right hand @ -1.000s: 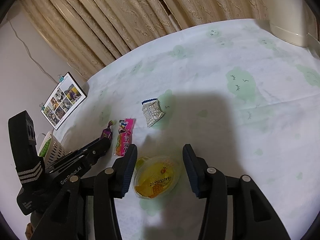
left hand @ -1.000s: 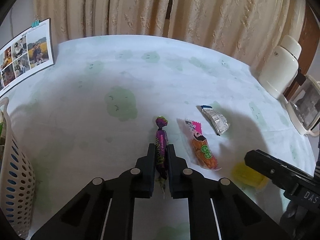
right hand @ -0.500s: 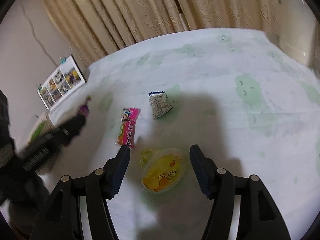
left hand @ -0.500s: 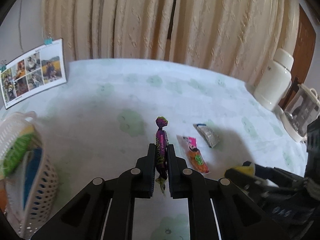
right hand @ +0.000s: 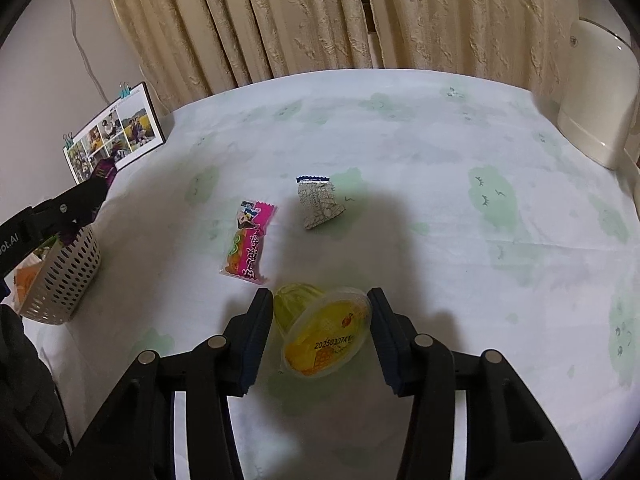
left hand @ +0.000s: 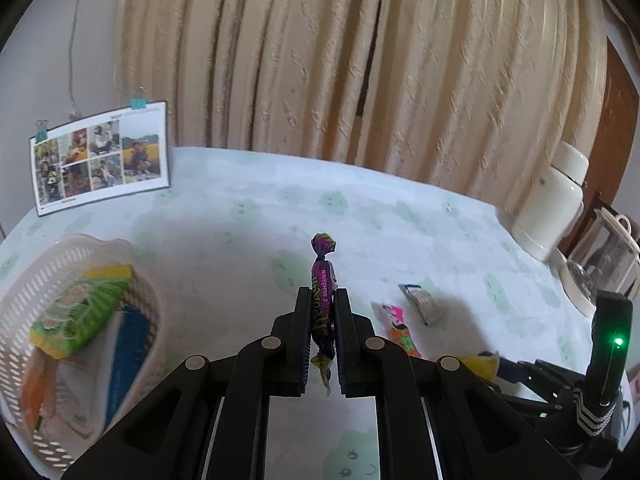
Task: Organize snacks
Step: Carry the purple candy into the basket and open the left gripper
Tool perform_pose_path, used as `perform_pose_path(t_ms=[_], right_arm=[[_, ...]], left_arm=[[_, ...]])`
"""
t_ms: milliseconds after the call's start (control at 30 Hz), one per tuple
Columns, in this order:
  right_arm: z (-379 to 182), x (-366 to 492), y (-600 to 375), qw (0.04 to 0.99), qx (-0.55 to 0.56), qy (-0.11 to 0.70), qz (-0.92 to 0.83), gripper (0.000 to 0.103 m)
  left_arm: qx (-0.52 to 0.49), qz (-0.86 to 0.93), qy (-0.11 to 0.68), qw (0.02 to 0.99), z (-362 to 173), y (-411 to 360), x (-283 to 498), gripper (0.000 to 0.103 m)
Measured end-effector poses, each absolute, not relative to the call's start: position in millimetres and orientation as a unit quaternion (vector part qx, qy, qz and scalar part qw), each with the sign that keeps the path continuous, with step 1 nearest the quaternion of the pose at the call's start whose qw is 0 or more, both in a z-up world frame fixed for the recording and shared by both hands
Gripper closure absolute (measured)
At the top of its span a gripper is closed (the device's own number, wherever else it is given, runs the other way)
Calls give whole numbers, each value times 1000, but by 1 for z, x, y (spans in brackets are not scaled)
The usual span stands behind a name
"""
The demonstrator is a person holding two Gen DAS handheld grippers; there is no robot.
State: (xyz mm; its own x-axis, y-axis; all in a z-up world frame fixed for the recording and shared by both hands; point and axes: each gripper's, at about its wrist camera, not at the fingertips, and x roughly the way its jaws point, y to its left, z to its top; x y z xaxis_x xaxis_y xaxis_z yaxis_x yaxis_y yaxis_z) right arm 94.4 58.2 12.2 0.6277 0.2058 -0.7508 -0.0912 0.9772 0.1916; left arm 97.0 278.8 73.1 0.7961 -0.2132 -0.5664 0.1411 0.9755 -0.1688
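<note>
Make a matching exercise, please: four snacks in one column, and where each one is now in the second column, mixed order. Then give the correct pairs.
Column 1
1. purple candy
2. yellow jelly cup
3. pink packet
4. green packet

Column 2
A. inside the white basket
B. lying on the table between the fingers of the open right tool
C. clamped in the shut left tool, off the table
D. flat on the tablecloth, next to the silver wrapper

Pairs: 1-C, 2-B, 3-D, 4-A
</note>
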Motion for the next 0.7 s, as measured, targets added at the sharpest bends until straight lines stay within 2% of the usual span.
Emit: perform_pose_path(t_ms=[700], right_arm=[[18,92,59,901,98,408,107,57]], left_arm=[[-119,46,248,960,87,367,68,92]])
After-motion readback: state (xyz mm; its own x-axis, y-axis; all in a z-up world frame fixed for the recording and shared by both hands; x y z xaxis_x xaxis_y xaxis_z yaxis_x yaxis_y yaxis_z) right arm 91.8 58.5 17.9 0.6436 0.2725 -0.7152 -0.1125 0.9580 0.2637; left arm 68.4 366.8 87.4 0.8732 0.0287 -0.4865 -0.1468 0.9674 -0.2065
